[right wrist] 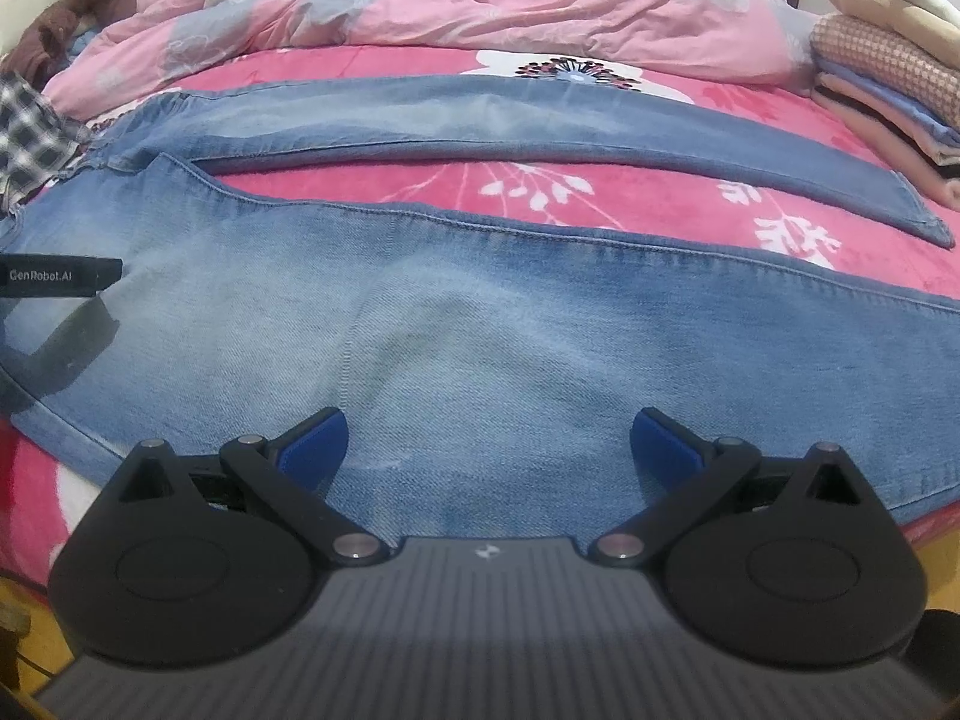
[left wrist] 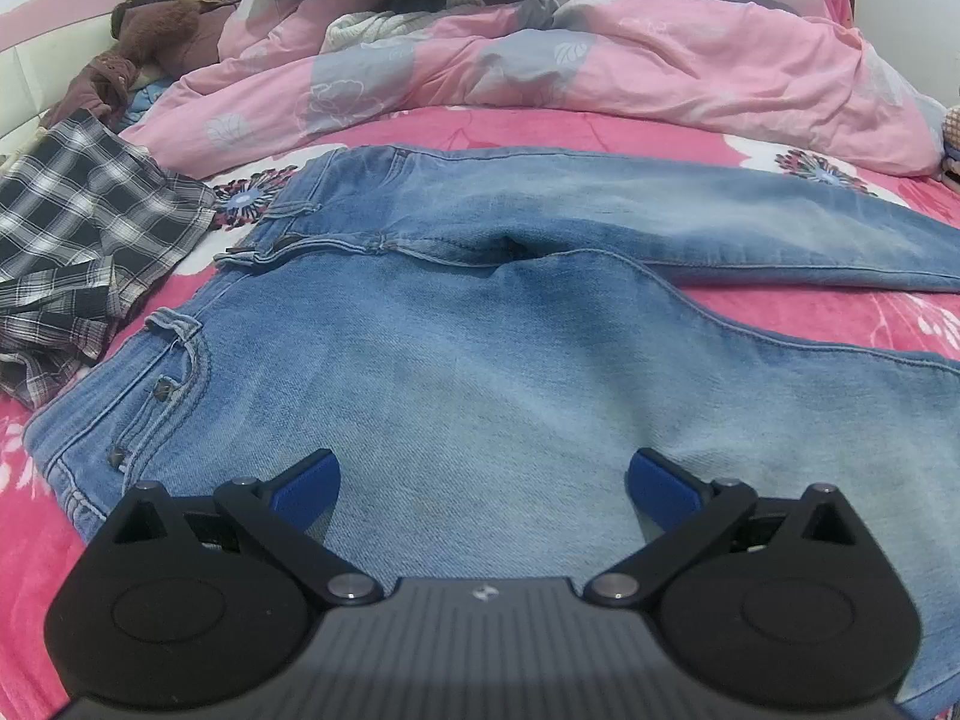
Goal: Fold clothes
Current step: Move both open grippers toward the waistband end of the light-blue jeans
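Looking along the left gripper (left wrist: 483,471), its blue-padded fingers stand wide apart with nothing between them, poised over the hip of a pair of faded light-blue denim jeans (left wrist: 456,360). The jeans lie flat and unfolded on the bright pink flowered bedsheet (left wrist: 828,312), waistband ahead and to the left of the fingers, both legs running off to the right with a strip of sheet between them. Spread like that, each leg offers a clean edge to pick up. Farther left lies a crumpled black-and-white checked shirt (left wrist: 84,222); beyond the jeans a pale pink duvet (left wrist: 540,66) is heaped.

From the right wrist, the right gripper (right wrist: 491,441) is likewise spread open and empty, over the near leg around the knee. The far leg lies ahead, its hem off to the right. Well beyond it on the right stands a stack of folded clothes (right wrist: 882,96), probably the destination for finished pieces. With both grippers over the near leg, lifting it across the far one seems the likely fold.
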Available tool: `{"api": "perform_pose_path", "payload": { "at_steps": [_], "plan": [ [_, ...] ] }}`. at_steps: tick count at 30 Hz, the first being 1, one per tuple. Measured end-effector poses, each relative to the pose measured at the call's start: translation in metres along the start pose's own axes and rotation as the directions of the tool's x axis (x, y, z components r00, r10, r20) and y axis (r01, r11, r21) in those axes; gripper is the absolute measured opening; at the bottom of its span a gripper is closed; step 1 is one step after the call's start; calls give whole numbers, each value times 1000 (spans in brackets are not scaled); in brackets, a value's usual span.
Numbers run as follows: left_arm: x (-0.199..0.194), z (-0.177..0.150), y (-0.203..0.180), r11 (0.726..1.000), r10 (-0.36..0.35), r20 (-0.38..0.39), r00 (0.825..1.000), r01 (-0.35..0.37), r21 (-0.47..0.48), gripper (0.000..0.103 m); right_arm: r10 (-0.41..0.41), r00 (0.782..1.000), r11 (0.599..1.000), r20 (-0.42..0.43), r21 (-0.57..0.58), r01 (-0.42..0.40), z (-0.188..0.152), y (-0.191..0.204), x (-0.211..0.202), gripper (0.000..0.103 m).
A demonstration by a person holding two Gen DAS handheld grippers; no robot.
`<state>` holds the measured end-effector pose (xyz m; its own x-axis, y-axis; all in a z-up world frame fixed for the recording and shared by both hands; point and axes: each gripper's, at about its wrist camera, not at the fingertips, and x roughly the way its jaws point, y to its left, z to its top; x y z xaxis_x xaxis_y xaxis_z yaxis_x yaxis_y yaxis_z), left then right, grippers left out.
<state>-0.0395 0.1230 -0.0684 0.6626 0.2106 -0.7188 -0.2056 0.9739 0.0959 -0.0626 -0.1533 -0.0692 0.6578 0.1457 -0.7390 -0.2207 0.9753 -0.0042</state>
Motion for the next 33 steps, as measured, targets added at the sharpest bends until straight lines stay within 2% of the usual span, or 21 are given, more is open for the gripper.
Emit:
{"api": "perform_pose_path", "payload": {
  "at_steps": [9,15,19,23,28,33],
  "plan": [
    [0,1,2,1000,-7,-2,1000,7,-6,103,42,999,999,19,-33,-41,2,-5,-3,102],
    [-5,5,8,999,-21,-6,1000,20,-29,103,97,986,995,136,-27,-95,3,-3,-25,102],
    [-16,6,14,999,-23,18,1000,23,-37,103,136,964,991,231,-50,-127,3,2,-41,102],
    [-32,7,22,999,-6,58,998,8,-36,103,173,932,985,319,-78,-156,3,8,-56,102],
    [-49,4,37,998,-3,94,996,9,-60,103,205,904,976,375,-154,-157,1,23,-66,102],
    [-62,-7,57,995,-5,120,993,17,-99,103,262,860,960,438,-209,-186,-4,38,-78,102]
  ]
}}
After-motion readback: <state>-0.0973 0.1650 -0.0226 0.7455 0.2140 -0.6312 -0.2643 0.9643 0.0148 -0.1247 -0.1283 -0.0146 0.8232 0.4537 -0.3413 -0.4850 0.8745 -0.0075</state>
